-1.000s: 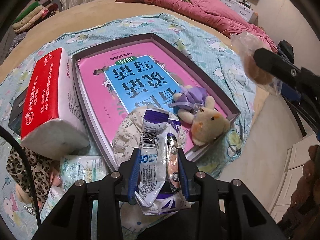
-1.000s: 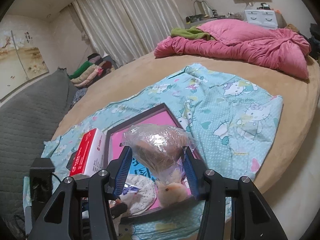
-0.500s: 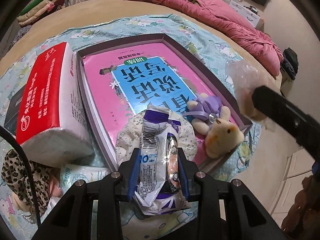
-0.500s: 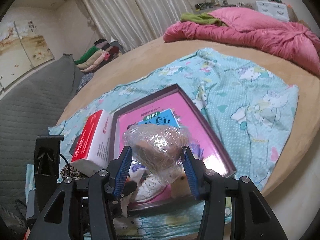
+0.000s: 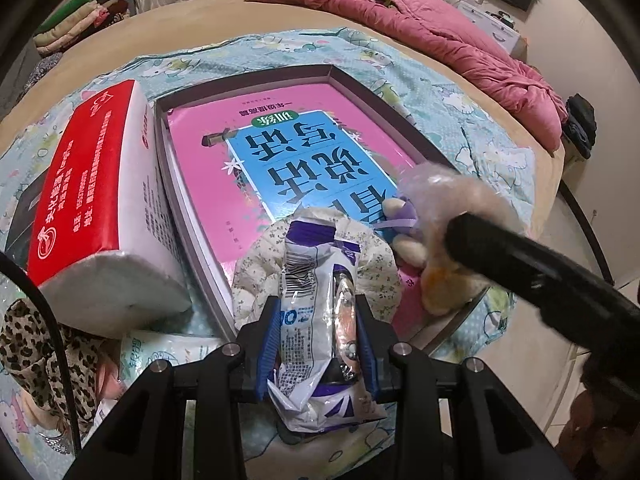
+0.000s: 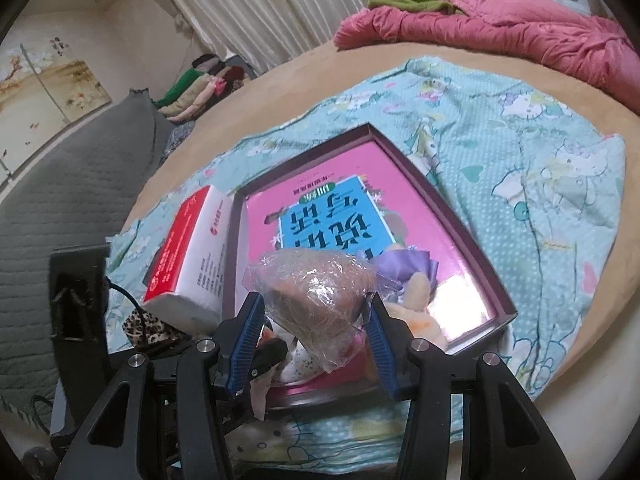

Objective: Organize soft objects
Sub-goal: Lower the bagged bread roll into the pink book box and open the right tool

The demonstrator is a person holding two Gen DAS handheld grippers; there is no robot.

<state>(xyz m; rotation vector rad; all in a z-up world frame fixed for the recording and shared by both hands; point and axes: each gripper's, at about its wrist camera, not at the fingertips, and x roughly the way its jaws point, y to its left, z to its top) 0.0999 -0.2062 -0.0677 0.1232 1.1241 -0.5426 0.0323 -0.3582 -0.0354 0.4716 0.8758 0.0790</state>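
Both grippers are angled steeply down over the bed. The left gripper (image 5: 318,344) is clamped on a white and purple packet (image 5: 316,320), blue pads pressed against its sides, with the packet's top held over a floral quilted pad (image 5: 256,276) at the near edge of the shallow box (image 5: 360,88). The right gripper (image 6: 316,334) is closed on a clear plastic bag with something brown inside (image 6: 316,288), held above the box's near end; from the left wrist view that gripper is seen as a blurred black bar crossing in from the right. A plush toy with a purple bow (image 5: 404,224) is lying in the box, partly covered by the bag. A red and white tissue pack (image 5: 100,200) is resting just beside the box's left wall. The contents of the bag cannot be made out, and a leopard-print item (image 5: 28,344) is cut off at the left edge
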